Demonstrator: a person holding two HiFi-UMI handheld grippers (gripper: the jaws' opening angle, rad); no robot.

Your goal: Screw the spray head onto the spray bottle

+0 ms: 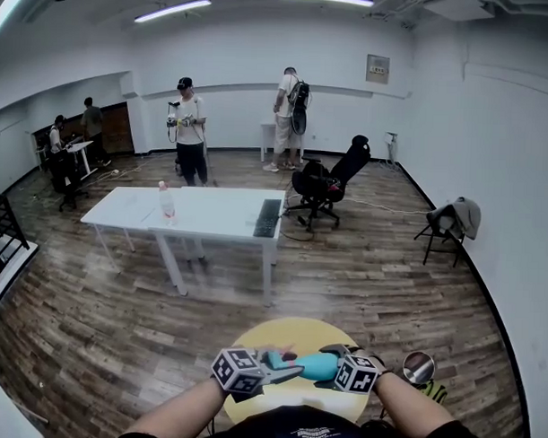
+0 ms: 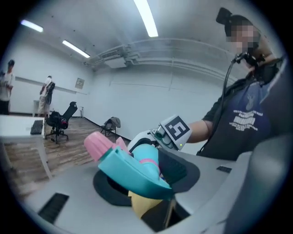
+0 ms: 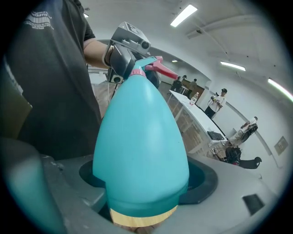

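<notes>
I hold a teal spray bottle (image 1: 317, 366) lying sideways just above a round yellow table (image 1: 297, 335), close to my body. My right gripper (image 1: 334, 362) is shut on the bottle's wide body (image 3: 142, 146), which fills the right gripper view. The spray head (image 2: 132, 168), with a teal trigger and a pink nozzle (image 2: 98, 144), sits on the bottle's neck above a pink collar (image 2: 147, 161). My left gripper (image 1: 282, 372) is closed around that spray head (image 3: 155, 67), with its dark pads (image 2: 176, 165) on either side. The thread under the collar is hidden.
White tables (image 1: 211, 222) stand mid-room with a small bottle (image 1: 167, 202) and a keyboard (image 1: 268, 218). A black office chair (image 1: 327, 184) and a folding chair with a jacket (image 1: 453, 222) stand to the right. Several people are at the back. A round shiny object (image 1: 419, 367) is beside the yellow table.
</notes>
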